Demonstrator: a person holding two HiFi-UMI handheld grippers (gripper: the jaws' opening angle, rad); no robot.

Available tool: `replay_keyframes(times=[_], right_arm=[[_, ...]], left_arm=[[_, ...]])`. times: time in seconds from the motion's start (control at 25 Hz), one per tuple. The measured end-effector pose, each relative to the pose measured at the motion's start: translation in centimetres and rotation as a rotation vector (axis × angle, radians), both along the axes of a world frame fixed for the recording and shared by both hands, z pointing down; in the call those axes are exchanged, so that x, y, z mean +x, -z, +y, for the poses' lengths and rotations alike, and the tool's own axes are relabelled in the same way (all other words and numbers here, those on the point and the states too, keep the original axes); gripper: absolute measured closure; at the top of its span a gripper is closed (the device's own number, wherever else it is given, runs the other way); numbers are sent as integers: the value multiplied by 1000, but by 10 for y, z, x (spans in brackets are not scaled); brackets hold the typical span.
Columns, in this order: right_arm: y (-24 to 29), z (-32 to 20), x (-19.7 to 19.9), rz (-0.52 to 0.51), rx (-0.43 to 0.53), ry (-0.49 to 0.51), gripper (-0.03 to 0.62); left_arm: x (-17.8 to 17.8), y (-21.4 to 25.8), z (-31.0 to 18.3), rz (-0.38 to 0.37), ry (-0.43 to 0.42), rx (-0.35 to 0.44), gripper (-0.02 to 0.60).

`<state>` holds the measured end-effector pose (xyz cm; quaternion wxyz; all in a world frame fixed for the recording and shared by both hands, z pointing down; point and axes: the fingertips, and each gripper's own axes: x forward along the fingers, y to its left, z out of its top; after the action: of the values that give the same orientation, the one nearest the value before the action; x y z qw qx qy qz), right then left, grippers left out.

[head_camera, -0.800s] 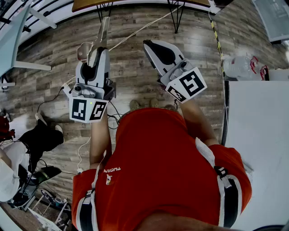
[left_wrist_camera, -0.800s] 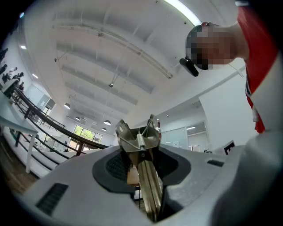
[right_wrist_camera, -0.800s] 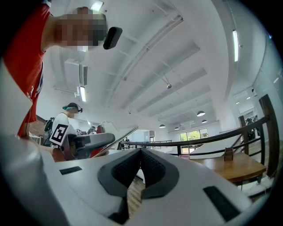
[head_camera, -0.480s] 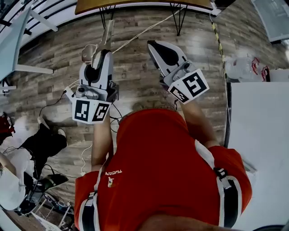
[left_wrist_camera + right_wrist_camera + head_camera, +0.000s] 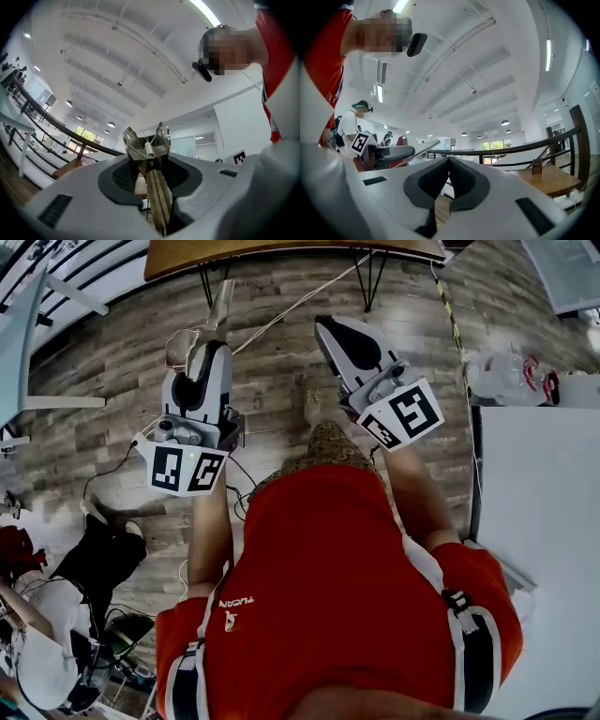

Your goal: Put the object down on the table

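Observation:
My left gripper [image 5: 201, 345] [image 5: 149, 165] is shut on a pair of metal tongs [image 5: 221, 306] [image 5: 146, 149]. The tongs' hinged end sticks up between the jaws, and a long metal arm points forward over the wooden floor. In the right gripper view the same tongs [image 5: 418, 153] show at the left. To the right of it my right gripper [image 5: 330, 332] [image 5: 449, 162] is shut, its dark pads meeting with nothing between them. Both grippers are held in the air in front of the person's red shirt. A white table [image 5: 544, 512] lies at the right edge.
A wooden table [image 5: 281, 249] on black legs stands ahead at the top. A clear plastic bag [image 5: 506, 376] lies by the white table's corner. Cables cross the floor [image 5: 281, 362]. Bags and another person [image 5: 42, 662] are at the lower left.
The person has stepped forward, and a knee now shows below the grippers. The floor and the wooden table have slid nearer. Both grippers keep their hold and spacing.

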<state>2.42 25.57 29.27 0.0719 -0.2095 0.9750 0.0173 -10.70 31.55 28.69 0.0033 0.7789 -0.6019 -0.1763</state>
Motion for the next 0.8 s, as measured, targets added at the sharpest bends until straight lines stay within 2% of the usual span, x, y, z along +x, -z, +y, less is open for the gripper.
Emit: replay_keyframes(times=[0.24,0.52,0.8], right_arm=[[-8,-82,-14,8,13,-19,569],[2,-207,-45,59,74,-11,569],[-5,-316,-52,63,40,5,569]], left_arm=[[-16,-6,-76,-30,7,-26,443],[-52,-10,-208,-49,14,-74,443],[-64,-21,-320,-47,34,-115,443]])
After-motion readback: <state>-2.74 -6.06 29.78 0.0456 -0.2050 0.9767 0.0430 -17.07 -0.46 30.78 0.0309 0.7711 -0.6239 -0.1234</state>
